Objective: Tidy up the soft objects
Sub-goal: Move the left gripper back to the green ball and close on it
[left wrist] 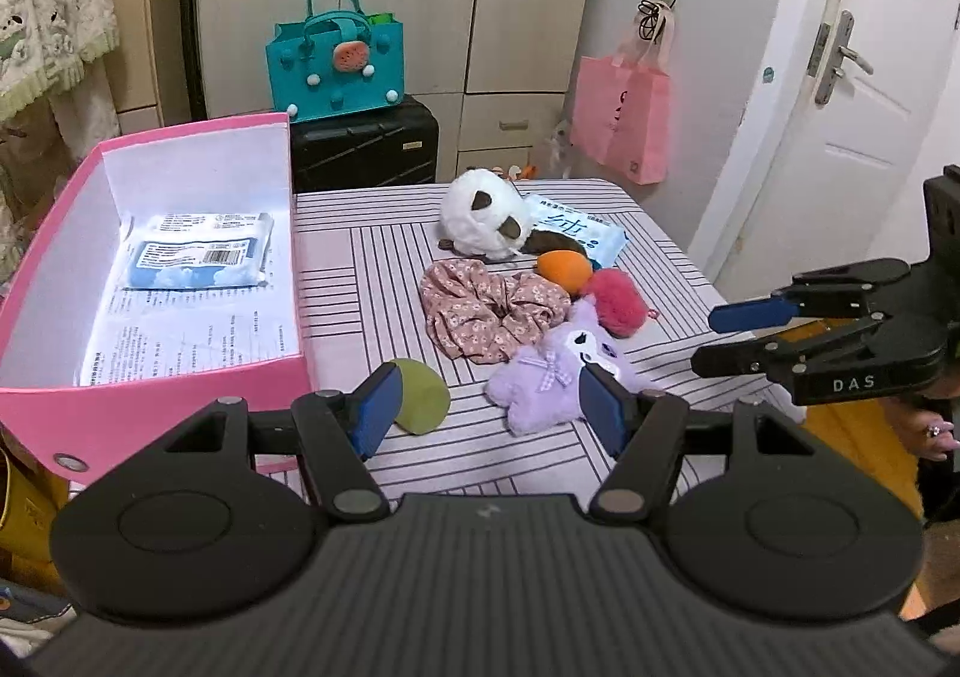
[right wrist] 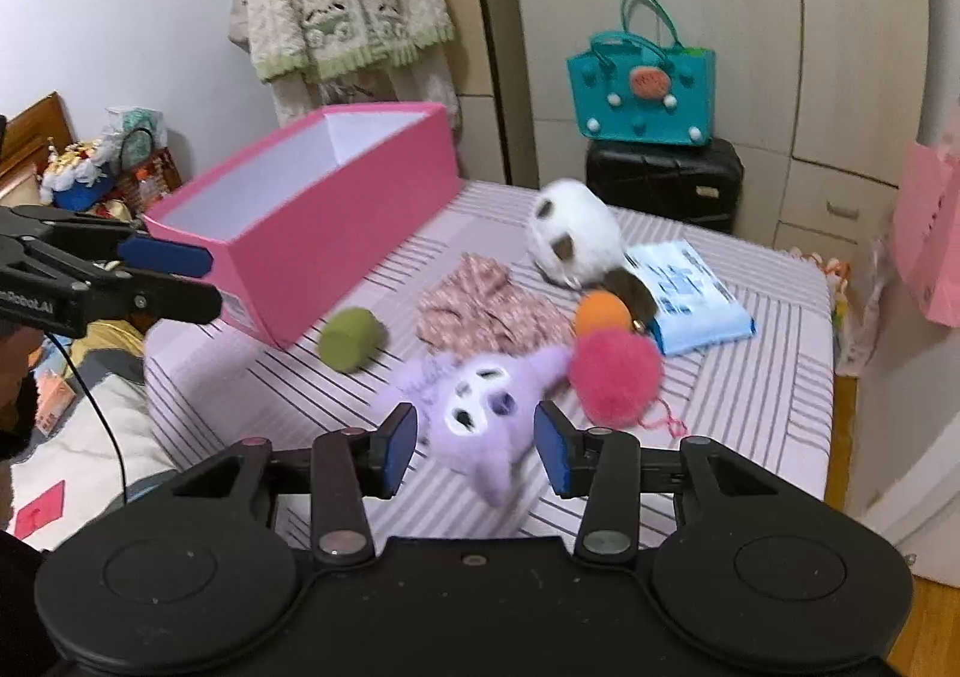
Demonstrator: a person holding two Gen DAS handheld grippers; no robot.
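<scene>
With your right gripper (right wrist: 475, 449) part open and empty over the purple plush (right wrist: 480, 407) on the table (right wrist: 750, 395), closing early could snag only an ear, while your left gripper (left wrist: 486, 416) hangs open, empty.

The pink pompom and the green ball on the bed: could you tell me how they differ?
The pink pompom is fluffy and long-haired; the green ball looks smooth and felt-like. The pompom is the bigger of the two. The pompom lies against the purple plush and the orange ball; the green ball lies alone, nearer the pink box. Both are soft, roundish, and on the striped sheet.
</scene>
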